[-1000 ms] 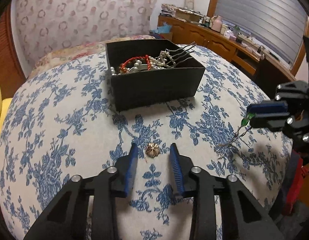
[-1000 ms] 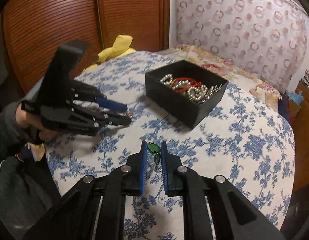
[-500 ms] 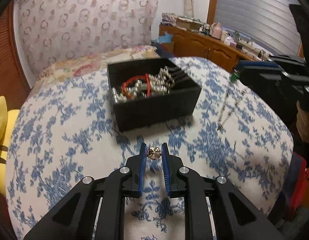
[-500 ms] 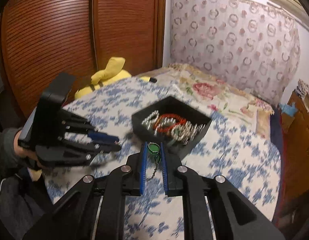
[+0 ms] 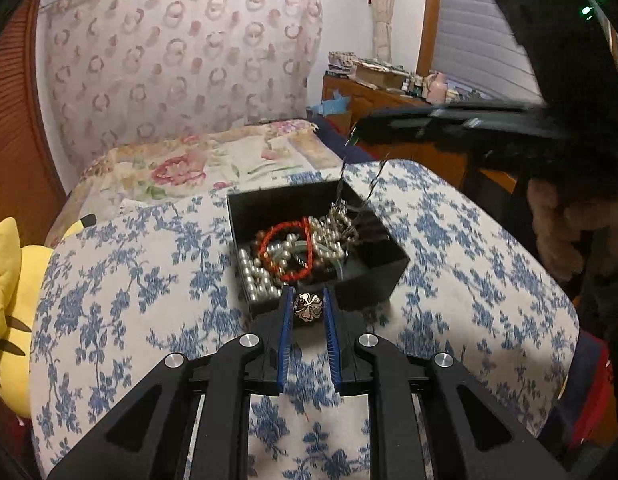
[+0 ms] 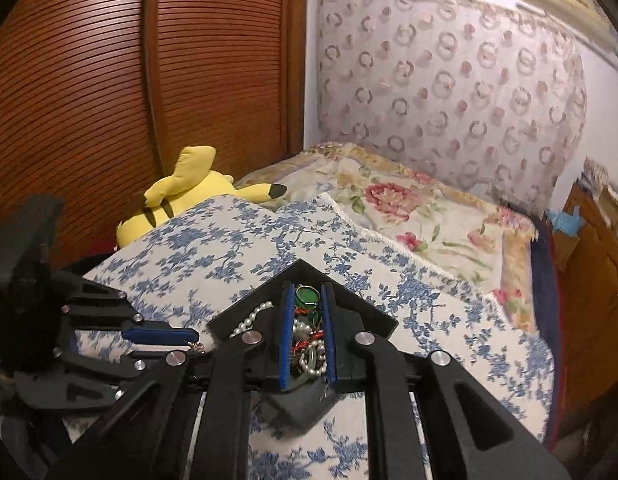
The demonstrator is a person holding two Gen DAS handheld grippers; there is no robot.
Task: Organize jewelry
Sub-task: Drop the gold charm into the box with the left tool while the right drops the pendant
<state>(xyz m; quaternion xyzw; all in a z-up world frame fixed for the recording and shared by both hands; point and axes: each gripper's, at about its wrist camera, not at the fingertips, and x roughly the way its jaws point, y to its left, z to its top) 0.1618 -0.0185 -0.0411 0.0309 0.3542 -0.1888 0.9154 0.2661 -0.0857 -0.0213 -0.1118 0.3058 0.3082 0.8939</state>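
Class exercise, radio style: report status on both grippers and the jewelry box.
Left gripper shut on flower brooch. Right gripper shut on green pendant, over black box. Nothing blocking.

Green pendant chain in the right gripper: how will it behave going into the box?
Probably floppy: the chain hangs limp below the right gripper, which pinches only the green pendant. Likely light, so it may swing. It could snag on the pearls and red bracelet already in the box.

Slatted wood wardrobe (image 6: 109, 80), ring-print curtain (image 6: 449, 92), dresser (image 5: 389, 100) w/ clutter.
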